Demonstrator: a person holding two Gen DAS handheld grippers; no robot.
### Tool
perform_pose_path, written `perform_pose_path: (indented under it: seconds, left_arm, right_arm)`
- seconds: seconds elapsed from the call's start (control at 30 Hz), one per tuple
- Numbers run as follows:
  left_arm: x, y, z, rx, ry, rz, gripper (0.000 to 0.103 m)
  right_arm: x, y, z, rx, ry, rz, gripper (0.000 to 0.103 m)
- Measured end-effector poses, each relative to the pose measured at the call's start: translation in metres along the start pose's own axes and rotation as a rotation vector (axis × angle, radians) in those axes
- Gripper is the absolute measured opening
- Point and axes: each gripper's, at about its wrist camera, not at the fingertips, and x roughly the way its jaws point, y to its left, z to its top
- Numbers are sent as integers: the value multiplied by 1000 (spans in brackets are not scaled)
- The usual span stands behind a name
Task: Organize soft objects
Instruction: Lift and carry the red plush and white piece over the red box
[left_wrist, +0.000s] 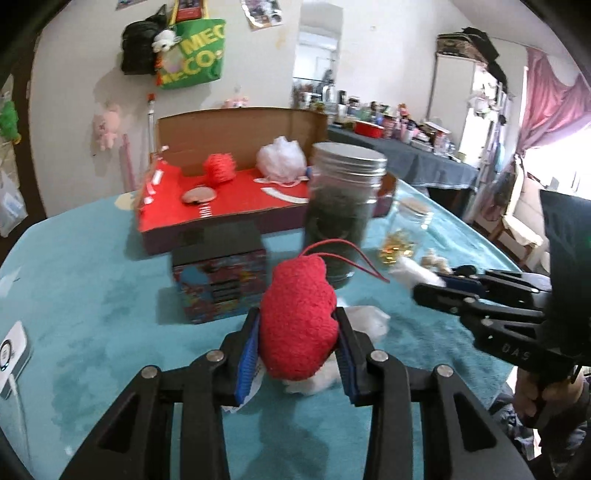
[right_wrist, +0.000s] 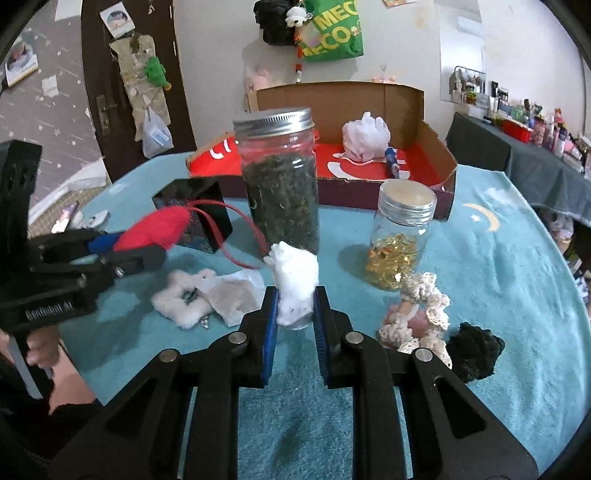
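Fingers of the left gripper (left_wrist: 300, 334) clench a red plush pouch (left_wrist: 299, 317) at mid-body, lifted above the teal worktop (left_wrist: 92, 306); the right gripper (right_wrist: 295, 306) pinches a white fluffy wad (right_wrist: 295, 284). Both look light and squashy (the pouch's red cord (left_wrist: 354, 254) dangles, likely to snag), so body grips suit.

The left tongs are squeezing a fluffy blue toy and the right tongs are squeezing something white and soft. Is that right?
Not quite. The fluffy toy in the left tongs is red, not blue; only the pads on the tongs are blue. The left wrist view shows it clearly. The rest is right: the right tongs are squeezing a white soft thing.
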Motion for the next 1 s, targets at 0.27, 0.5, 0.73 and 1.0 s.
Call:
perform_pose_path:
  seconds: [0.27,0.5,0.73,1.0]
  left_arm:
    - [22,-15,-2,13,49,-28,40]
    - [22,-11,-4,-3,49,-31,40]
    - [9,12,-7,-61,51,-47,40]
    - [-11,43,-13,-98,60,-4,40]
  right_arm:
    - [5,1,-1,15,10,15,17]
    - [6,-2,-1,27,19,19,17]
    - [-1,-9,-2,43,15,10,17]
    - [-11,-33,-5,74,24,-48,17]
